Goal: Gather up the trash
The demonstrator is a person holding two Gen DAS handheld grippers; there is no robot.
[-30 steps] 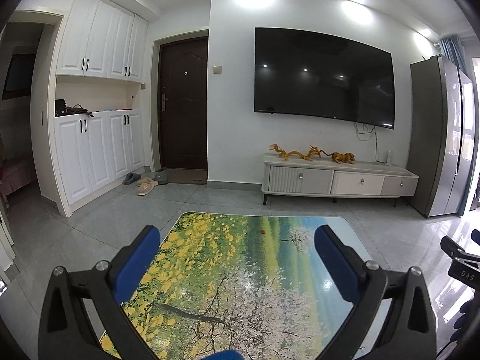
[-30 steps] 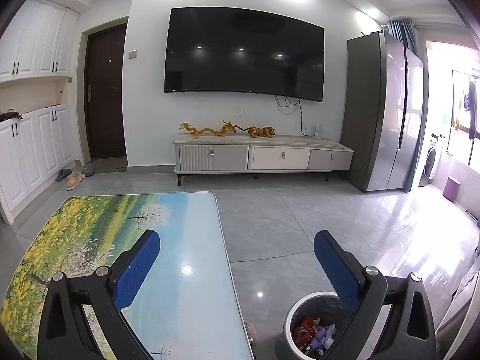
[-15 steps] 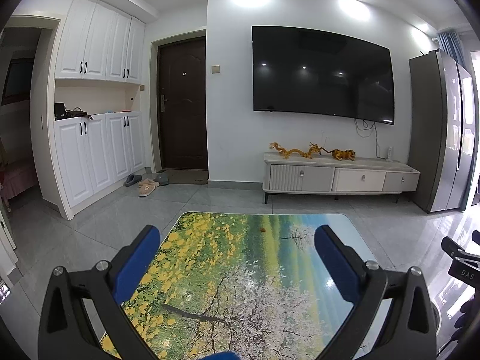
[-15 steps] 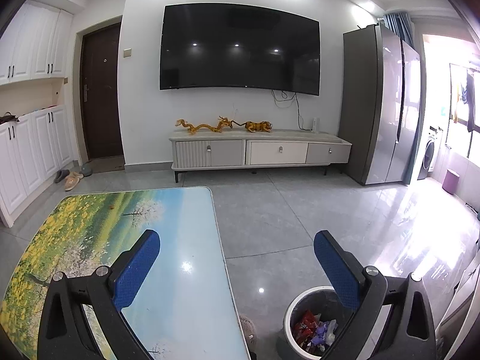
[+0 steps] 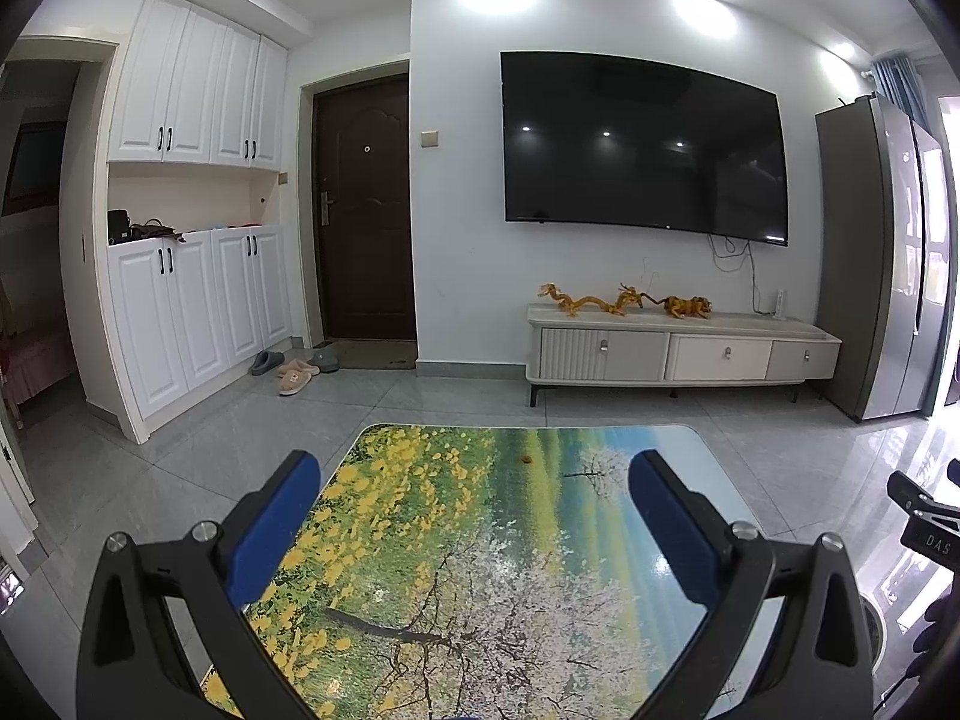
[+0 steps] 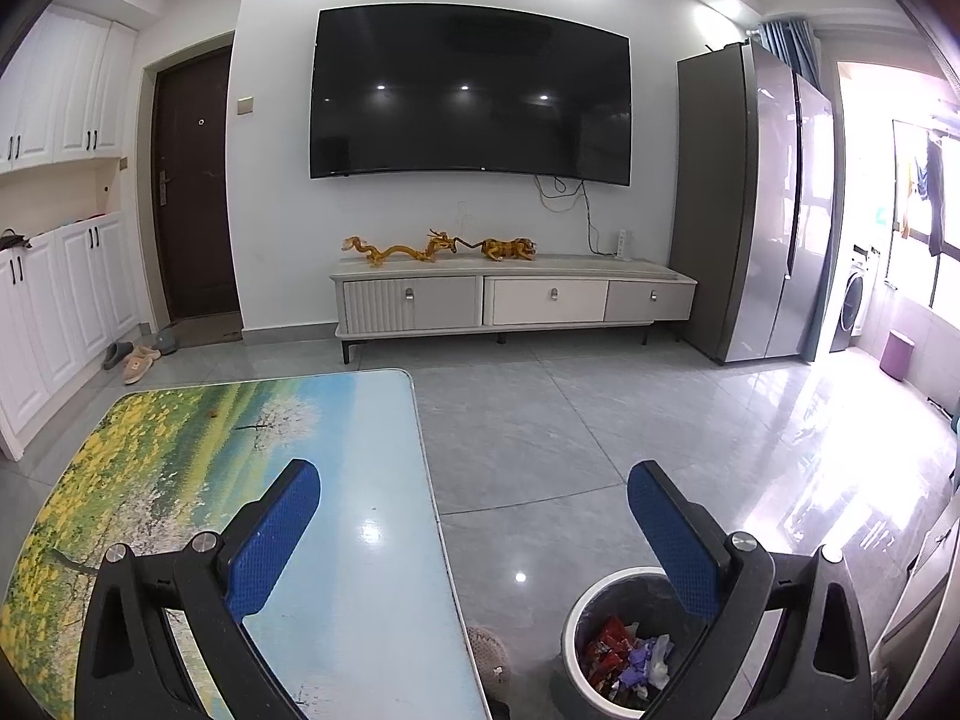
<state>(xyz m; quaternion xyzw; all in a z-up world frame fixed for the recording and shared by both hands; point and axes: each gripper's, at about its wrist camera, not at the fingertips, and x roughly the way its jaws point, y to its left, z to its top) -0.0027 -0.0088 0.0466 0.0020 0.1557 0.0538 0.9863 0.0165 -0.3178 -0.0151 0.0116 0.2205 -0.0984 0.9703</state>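
Right wrist view: the trash (image 6: 627, 654) lies in the bin (image 6: 576, 612) on the floor beside the counter (image 6: 372, 540), a heap of crumpled red and purple wrappers. They look light, soft and crinkly, best pinched at a raised fold. A small brown speck (image 5: 527, 459) sits far across the counter, too small to identify. The right claw (image 6: 474, 504) is spread wide and empty above the bin; the left claw (image 5: 474, 501) is likewise spread, holding nothing.

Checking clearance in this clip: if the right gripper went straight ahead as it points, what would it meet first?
Probably nothing near: the open right gripper points over the table's right edge and bare floor toward the TV cabinet, though depth is unclear.
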